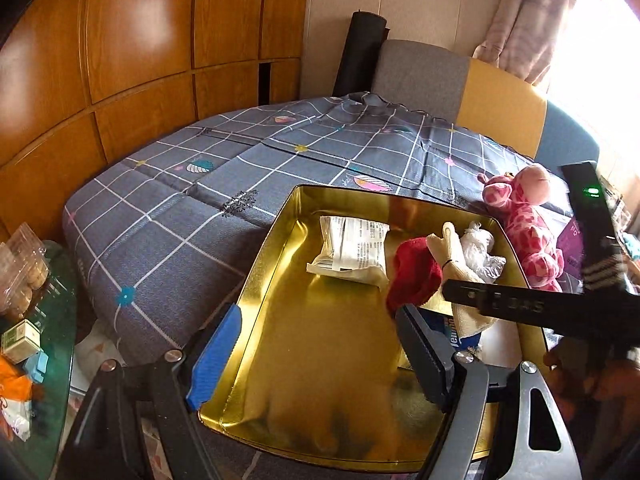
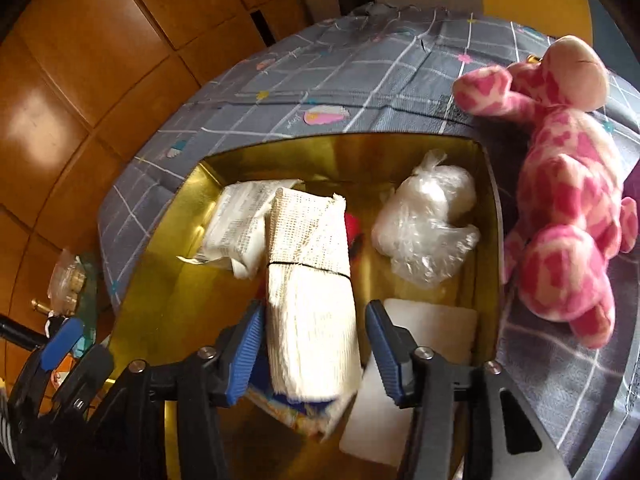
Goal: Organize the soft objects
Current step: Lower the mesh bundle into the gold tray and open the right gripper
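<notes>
While lying in gold tin (image 2: 486, 216), cream banded cloth roll (image 2: 308, 280) sits between spread right gripper (image 2: 316, 356) jaws; left gripper (image 1: 320, 356) jaws spread.

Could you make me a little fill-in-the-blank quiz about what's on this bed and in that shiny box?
1. The gold tin sits on a bed with a ____ checked cover.
2. The pink giraffe toy lies ____ the tin.
3. The cream cloth roll between the right gripper's jaws is bound by a thin ____ band.
4. The clear plastic bag lies ____ the tin.

Missing words: grey; outside; black; inside
</notes>
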Demonstrator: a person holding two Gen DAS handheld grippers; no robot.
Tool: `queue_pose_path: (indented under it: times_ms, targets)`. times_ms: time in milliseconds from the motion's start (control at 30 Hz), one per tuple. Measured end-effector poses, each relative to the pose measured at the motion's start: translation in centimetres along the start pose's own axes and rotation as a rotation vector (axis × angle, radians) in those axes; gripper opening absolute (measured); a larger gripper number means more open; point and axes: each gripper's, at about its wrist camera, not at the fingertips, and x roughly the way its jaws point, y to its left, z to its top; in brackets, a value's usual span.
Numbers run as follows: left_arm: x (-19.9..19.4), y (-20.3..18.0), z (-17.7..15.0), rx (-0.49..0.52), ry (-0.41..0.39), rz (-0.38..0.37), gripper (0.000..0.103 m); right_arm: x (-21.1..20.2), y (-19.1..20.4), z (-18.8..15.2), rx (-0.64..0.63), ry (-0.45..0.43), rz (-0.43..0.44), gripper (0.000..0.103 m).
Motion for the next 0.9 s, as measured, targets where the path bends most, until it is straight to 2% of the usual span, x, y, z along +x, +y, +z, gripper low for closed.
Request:
queue_pose_path:
  times_ms: [67, 267, 467, 600, 767, 900]
  targets:
    - [0.0, -0.1, 0.0, 0.000, 0.002, 0.001, 0.080, -0.7, -0.1, -0.4, -0.003, -0.031, -0.007, 0.060]
    - [-0.6, -0.8, -0.2, 0.017, -0.012, -0.010, 0.080, -4.0, -0.9, -1.8, 0.003, -0.122, -0.085, 0.061]
    - [-1.2, -2.2, -0.5, 0.055, -0.022, -0.030, 0.080, -8.1, -3.6, -4.4, 0.030, -0.202, -0.183, 0.061]
    - [-1.5, -3.3, -1.0, 0.088, -0.022, -0.052, 0.080, -11.1, -6.8, -6.9, 0.052, -0.240, -0.281, 0.061]
    - [-1.6, -4.8, -1.7, 0.130, -0.010, -0.084, 0.081, -15.2, -12.4, -10.6, 0.157, -0.260, -0.375, 0.061]
    - [-2.0, -6.4, -2.0, 0.163, -0.010, -0.114, 0.081, -19.4, -16.5, -13.5, 0.229, -0.276, -0.489, 0.061]
